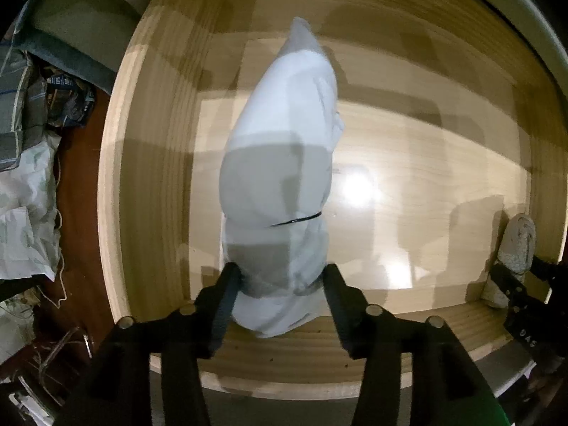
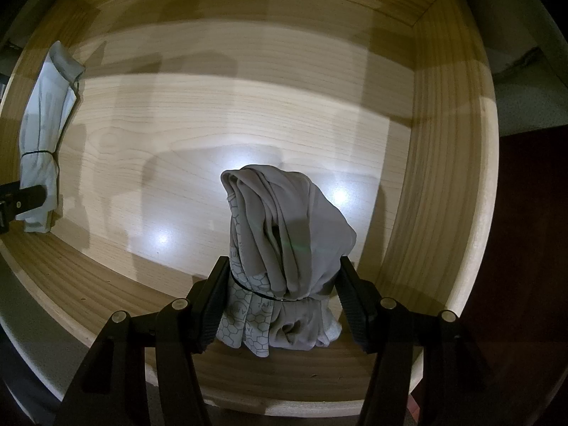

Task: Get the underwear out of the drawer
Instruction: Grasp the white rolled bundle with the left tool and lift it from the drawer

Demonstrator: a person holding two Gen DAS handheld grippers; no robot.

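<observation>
Drawer wall [image 2: 284, 372] flanks grey bundle [image 2: 284, 241] clenched by right tongs [image 2: 283, 266]; left tongs' [image 1: 280, 273] grip unclear.

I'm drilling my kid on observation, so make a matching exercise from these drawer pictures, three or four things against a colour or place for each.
Things:
1. white bundle
2. grey bundle
3. wooden drawer
4. black band

Descriptions:
A. between the right gripper's fingers, honeycomb print on one side
B. pale wood, holds both bundles
C. between the left gripper's fingers
D. wrapped round the white bundle

Pairs: 1-C, 2-A, 3-B, 4-D
</observation>
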